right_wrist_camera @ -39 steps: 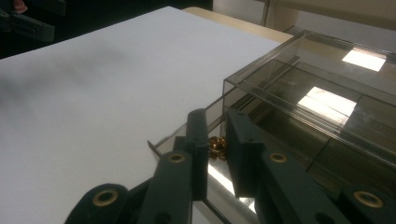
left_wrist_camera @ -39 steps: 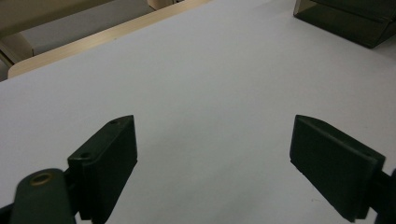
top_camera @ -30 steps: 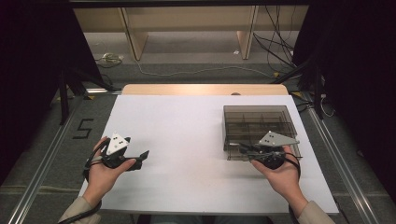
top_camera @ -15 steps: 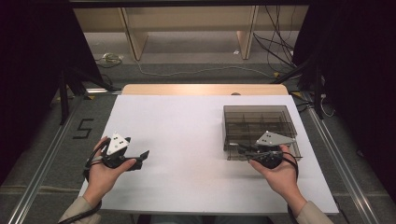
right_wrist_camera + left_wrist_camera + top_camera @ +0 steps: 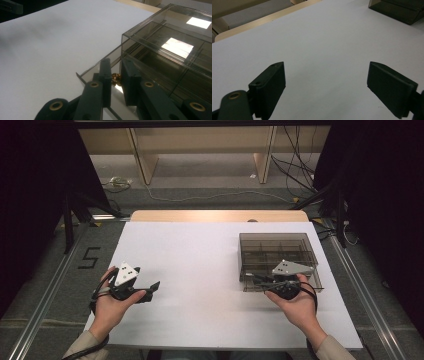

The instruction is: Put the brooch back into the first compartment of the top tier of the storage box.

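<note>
The white table (image 5: pixel 200 270) is being lit evenly from overhead, while the surroundings at nine and three o'clock are being left nearly black. Glare patches are being reflected off the smoked box (image 5: pixel 175 47) at two o'clock. Near jaws are being rendered perhaps slightly soft.

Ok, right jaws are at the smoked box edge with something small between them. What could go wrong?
1. The small brass piece between the right gripper's jaws looks barely caught; it could slip out and roll across the white table.
2. Those jaws sit against the clear box's thin front panel, so a push may shove the box.
3. The left gripper rests open far off, not steadying it.
</note>
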Available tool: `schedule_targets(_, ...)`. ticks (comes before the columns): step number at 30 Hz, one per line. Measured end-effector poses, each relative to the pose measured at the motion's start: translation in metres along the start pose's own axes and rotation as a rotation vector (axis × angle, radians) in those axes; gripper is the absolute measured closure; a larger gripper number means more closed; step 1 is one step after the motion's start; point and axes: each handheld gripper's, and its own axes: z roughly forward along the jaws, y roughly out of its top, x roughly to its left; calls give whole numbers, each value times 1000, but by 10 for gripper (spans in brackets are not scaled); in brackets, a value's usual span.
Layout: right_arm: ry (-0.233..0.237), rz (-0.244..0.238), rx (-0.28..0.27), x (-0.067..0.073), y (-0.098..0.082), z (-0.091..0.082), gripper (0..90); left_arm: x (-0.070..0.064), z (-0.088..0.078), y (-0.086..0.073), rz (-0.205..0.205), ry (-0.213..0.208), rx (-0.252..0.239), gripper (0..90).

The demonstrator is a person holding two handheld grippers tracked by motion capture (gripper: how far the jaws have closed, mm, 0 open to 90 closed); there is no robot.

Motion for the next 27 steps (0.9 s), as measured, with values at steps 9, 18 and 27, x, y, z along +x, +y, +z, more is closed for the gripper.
schedule_targets(9,-2,7,16,-1,0,3,802,0,0,0,1,-1,1,150)
schedule_targets(18,-14,10,21,-2,0,3,793,0,0,0,2,-1,2,150)
schedule_targets(27,-21,21,12,-2,0,3,745,0,1,0,1,-1,1,150)
